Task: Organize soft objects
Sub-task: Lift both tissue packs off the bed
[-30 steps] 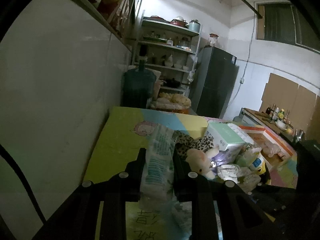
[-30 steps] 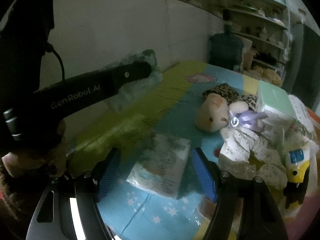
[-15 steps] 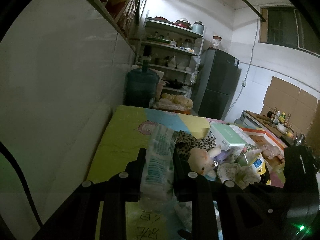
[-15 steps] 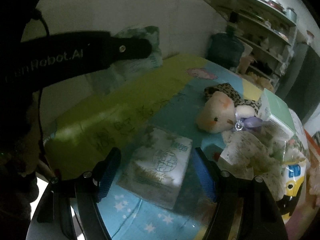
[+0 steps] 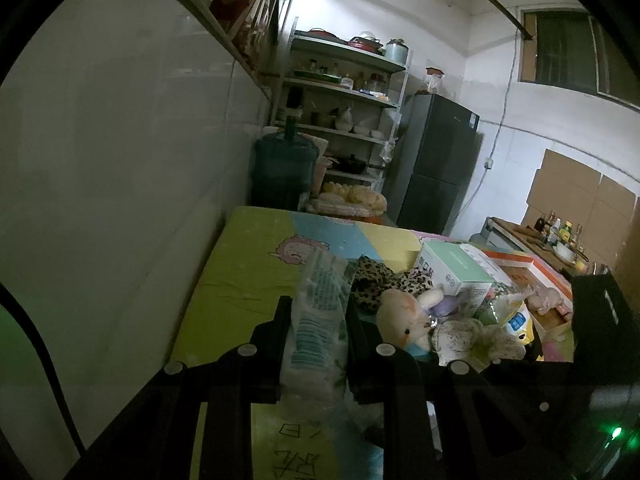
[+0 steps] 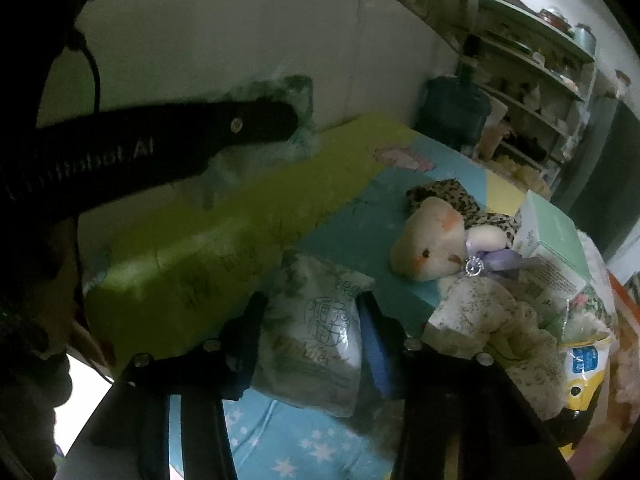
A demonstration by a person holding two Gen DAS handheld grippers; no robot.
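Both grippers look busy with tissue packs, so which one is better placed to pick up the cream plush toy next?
Neither yet. The right gripper, shut on a floral tissue pack, is nearer the cream plush toy. The left gripper holds a white tissue pack aloft, farther off.

**A dim kitchen storeroom ahead of my grippers**

A white tiled wall [image 5: 120,160] runs along the left of my left gripper's view, with a high wall shelf [image 5: 224,28] on it. Straight ahead stand open metal shelves [image 5: 344,92] of pots and jars, a blue water jug [image 5: 284,168] below them, and a dark refrigerator [image 5: 436,164] to their right. Far right I see a barred window [image 5: 568,52] and flattened cardboard [image 5: 576,196]. The light is weak and bluish.
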